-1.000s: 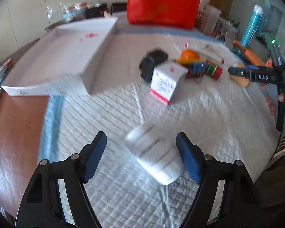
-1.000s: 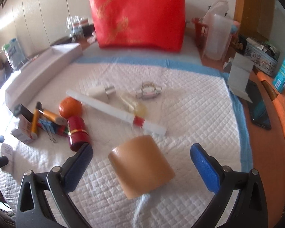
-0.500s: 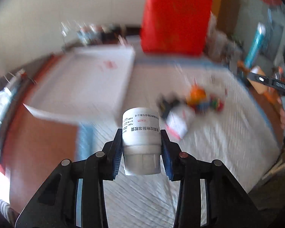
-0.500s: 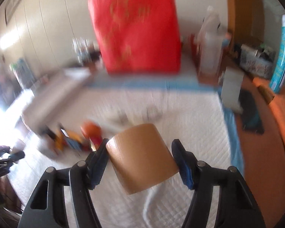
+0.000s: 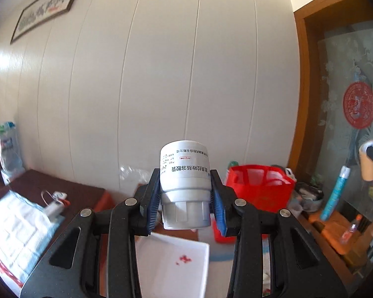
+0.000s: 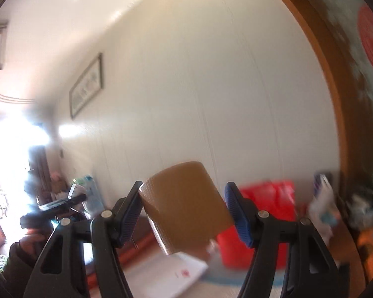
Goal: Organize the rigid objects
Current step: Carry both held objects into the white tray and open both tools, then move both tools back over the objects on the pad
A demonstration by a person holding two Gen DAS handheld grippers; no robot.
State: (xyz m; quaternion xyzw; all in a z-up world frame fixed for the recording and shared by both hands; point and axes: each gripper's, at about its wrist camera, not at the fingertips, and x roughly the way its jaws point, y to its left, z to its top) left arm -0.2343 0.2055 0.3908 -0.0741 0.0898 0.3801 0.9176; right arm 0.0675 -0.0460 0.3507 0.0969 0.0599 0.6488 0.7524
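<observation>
My left gripper (image 5: 185, 202) is shut on a white pill bottle (image 5: 184, 181) with printed text, held cap-end toward the camera, raised high with the view tilted up at the wall. My right gripper (image 6: 182, 211) is shut on a brown tape roll (image 6: 184, 207), also raised high. The white box lid (image 5: 176, 268) lies below the left gripper and shows below the right one too (image 6: 176, 273). The tape roll also shows at the right edge of the left wrist view (image 5: 369, 161).
A red bag (image 5: 258, 188) stands behind the white lid and is blurred in the right wrist view (image 6: 261, 213). A blue-white tube (image 5: 335, 191) and small bottles stand at the right. A white panelled wall (image 5: 161, 74) fills the background.
Both grippers closed on their objects, the left on the bottle and the right on the tape roll, then lifted them high off the table. Both views tilted up toward the wall.
</observation>
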